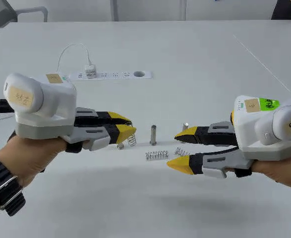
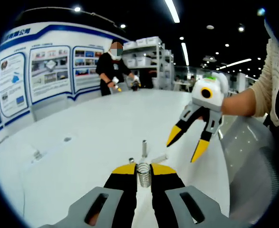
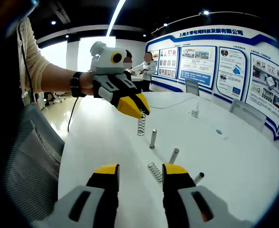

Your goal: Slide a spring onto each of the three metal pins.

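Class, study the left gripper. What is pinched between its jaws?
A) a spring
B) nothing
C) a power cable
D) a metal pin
A: a spring stands clamped between the jaws of the left gripper, as the left gripper view shows.

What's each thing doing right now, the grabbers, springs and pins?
Left gripper, shut on a spring.
Right gripper, open.
Loose spring, lying flat on the table.
Middle pin, upright, no spring on it.
Power strip, one plug in it.
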`<action>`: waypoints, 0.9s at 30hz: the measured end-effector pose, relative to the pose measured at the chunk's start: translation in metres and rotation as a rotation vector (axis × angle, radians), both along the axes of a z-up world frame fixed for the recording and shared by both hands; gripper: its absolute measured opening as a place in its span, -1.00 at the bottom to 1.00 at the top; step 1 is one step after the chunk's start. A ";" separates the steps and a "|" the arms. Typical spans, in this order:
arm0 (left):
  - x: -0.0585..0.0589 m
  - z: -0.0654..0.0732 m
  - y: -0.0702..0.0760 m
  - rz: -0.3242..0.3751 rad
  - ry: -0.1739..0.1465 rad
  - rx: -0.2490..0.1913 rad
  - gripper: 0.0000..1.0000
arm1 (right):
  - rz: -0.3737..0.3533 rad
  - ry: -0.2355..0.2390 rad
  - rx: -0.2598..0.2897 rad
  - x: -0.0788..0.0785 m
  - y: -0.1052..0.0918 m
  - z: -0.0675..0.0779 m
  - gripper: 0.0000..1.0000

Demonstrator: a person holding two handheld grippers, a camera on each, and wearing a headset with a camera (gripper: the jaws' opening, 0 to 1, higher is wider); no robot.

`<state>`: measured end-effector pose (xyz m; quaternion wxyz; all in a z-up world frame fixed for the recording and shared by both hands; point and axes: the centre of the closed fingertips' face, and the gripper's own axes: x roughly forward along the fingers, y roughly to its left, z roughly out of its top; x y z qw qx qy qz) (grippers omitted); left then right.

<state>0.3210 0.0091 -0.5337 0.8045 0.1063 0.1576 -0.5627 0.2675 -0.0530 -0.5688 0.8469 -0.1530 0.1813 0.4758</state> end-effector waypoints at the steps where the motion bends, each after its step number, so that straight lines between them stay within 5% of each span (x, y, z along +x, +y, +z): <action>1: 0.002 0.000 0.001 0.003 -0.002 0.001 -0.82 | -0.002 0.001 -0.001 0.000 -0.001 -0.001 -0.24; 27: 0.040 -0.003 0.017 0.072 0.000 0.037 -0.82 | -0.114 0.015 -0.003 0.001 -0.035 -0.006 0.30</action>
